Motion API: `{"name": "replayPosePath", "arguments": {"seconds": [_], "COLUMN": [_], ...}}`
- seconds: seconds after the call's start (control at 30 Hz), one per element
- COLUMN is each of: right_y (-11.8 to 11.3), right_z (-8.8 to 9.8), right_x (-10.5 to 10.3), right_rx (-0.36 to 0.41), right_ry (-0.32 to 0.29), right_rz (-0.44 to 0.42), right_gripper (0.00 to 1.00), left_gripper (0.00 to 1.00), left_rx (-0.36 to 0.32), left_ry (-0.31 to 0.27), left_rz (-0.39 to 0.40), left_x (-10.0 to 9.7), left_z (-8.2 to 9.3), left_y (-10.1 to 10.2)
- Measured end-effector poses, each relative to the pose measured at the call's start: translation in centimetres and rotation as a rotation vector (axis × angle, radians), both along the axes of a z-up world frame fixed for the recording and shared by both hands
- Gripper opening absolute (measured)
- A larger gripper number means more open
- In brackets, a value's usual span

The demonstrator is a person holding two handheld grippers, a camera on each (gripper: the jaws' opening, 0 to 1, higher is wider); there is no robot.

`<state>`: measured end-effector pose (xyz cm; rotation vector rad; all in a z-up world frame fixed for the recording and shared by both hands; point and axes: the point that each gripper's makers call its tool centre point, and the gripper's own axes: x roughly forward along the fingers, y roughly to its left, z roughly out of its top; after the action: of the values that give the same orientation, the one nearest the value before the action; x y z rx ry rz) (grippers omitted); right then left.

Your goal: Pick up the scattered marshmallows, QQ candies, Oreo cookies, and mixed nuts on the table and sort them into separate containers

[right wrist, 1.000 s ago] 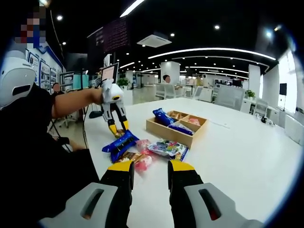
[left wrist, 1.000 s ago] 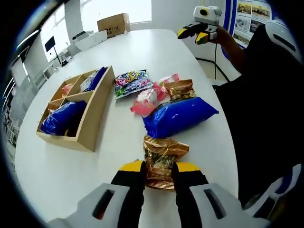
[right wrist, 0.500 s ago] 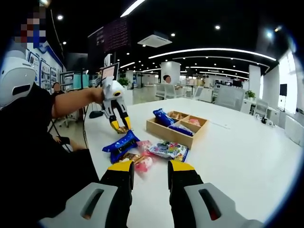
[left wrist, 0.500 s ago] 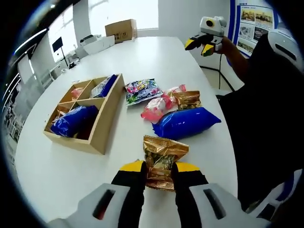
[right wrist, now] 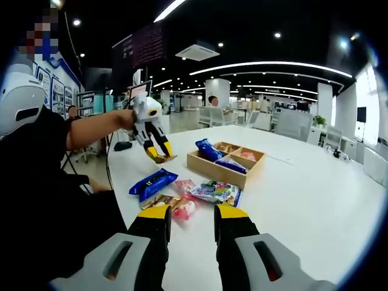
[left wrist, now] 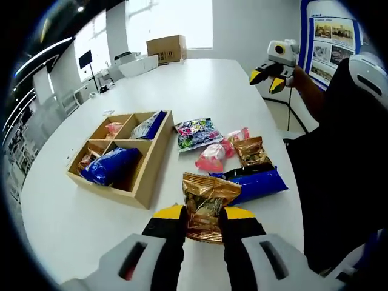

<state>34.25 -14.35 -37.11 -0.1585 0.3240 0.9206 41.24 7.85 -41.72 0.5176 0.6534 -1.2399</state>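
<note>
Tabletop (left wrist: 200, 79) is seen as a broad white surface with much bare room beyond the wooden divided tray (left wrist: 148, 170) and along its far end, where a cardboard box (left wrist: 166, 47) sits near the edge. In the left gripper view, the near table edge runs down the right side, just beside the person's dark clothing.

A gold mixed-nuts packet (left wrist: 206, 206) is pinched between the yellow-tipped fingers (left wrist: 171, 213) of the left gripper (left wrist: 203, 217), held above the table; its foil is crinkled, with nuts pictured on the front. Just ahead of the fingers and to their right lies a blue Oreo pack (left wrist: 254, 183), with a second gold nut packet (left wrist: 251, 151) and a pink marshmallow bag (left wrist: 213, 157) beyond it, then a colourful QQ candy bag (left wrist: 199, 132). Ahead and to the left of the fingers, the tray holds another blue pack (left wrist: 109, 167) in its nearest compartment.

In the right gripper view, the right gripper (right wrist: 191, 215) is held with its fingers spread and nothing between them, above the table, the snack cluster just ahead of the tips. The left gripper (right wrist: 159, 156) is seen beyond, raised over the table with the gold packet in its tips.
</note>
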Motion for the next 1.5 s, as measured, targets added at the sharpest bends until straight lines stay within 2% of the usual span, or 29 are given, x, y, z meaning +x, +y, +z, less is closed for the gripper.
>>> {"name": "replayPosePath", "arguments": {"seconds": [0.73,1.5], "right_y": [-0.6,-1.2], "right_z": [-0.2,-0.6], "right_x": [-0.2,-0.1], "right_rx": [0.013,0.019], "right_ry": [0.003,0.012], "right_rz": [-0.013,-0.026], "right_gripper": [0.25,0.25], "left_gripper": [0.27,0.27], "left_rx": [-0.057,-0.05], "left_ry": [-0.045,-0.072], "left_rz": [0.086,0.132], "left_x": [3.8,8.5], "left_z": [2.7,4.1], "left_y": [-0.3,-0.6]}}
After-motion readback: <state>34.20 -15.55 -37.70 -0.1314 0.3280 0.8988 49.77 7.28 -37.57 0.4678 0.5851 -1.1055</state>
